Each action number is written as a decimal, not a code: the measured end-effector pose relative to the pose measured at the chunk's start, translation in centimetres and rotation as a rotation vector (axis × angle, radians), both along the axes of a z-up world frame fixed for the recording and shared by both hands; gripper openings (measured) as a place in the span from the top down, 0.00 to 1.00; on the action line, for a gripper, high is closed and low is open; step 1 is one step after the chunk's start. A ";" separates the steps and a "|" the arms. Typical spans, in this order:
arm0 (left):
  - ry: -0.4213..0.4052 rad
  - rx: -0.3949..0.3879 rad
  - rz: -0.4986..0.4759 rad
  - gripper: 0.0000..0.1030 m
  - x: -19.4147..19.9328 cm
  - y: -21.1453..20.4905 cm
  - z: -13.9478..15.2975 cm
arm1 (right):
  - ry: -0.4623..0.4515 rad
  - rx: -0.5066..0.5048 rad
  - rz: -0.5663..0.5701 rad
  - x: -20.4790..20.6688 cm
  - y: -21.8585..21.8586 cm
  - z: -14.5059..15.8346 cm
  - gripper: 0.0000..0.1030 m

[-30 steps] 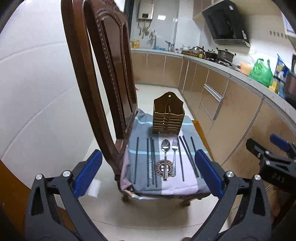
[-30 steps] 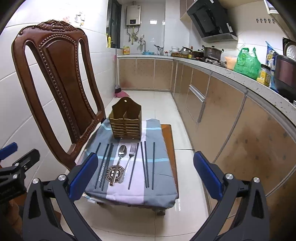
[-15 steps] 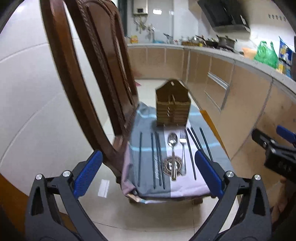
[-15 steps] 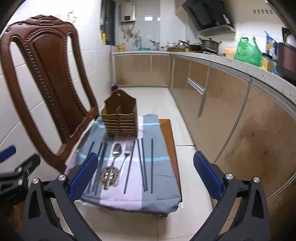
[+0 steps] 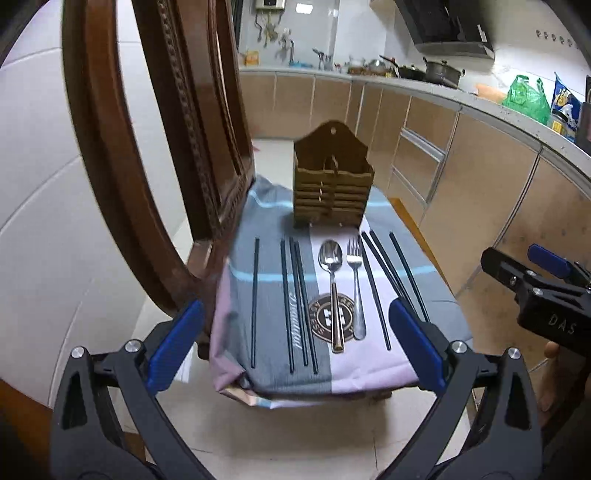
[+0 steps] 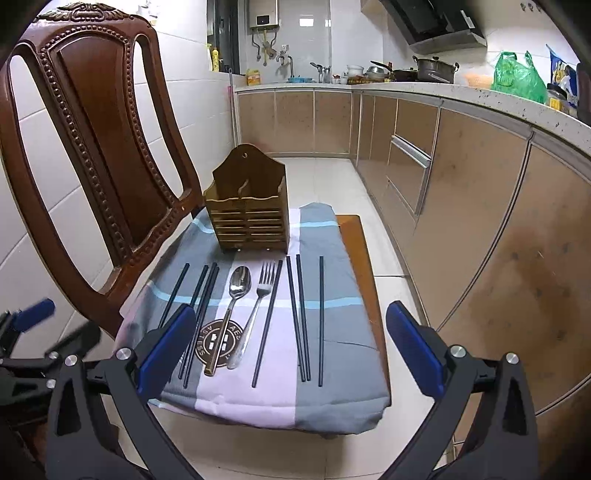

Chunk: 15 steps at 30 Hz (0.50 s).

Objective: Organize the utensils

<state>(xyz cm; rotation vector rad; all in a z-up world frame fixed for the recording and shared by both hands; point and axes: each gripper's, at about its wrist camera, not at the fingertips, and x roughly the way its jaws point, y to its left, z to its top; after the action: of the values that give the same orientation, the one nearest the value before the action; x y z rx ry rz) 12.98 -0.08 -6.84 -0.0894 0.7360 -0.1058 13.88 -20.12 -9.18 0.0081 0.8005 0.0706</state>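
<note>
Glossy carved wooden chair [image 6: 110,155], matt striped cloth [image 6: 325,295], slatted wooden utensil holder [image 6: 247,218], shiny metal spoon [image 6: 239,286] and fork [image 6: 264,286], smooth dark chopsticks [image 6: 320,317].

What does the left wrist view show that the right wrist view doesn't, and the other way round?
Only the left wrist view: the right tongs seen from outside, at its right edge. Only the right wrist view: the chair's carved top and the blurred left tongs at its left edge. Both: the holder, spoon, fork and chopsticks on the cloth; both tongs open, holding nothing.
</note>
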 end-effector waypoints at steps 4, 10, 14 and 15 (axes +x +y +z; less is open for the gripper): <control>0.014 0.009 -0.012 0.04 0.7 -0.2 -0.3 | 0.002 -0.013 -0.007 0.5 0.1 -0.6 0.02; 0.036 0.043 -0.044 0.04 1.4 -0.8 -0.9 | -0.009 -0.017 -0.026 0.8 -0.5 -1.1 0.02; 0.029 0.066 -0.052 0.04 1.5 -1.0 -0.9 | -0.007 -0.012 -0.027 0.9 -0.9 -1.4 0.02; 0.022 0.078 -0.049 0.04 1.5 -1.0 -0.8 | -0.011 -0.012 -0.027 0.9 -0.9 -1.4 0.02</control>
<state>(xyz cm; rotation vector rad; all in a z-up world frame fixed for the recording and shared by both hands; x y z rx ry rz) 14.50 -1.12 -7.66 0.0016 0.7637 -0.1231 14.76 -21.06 -10.58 0.0071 0.7900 0.0408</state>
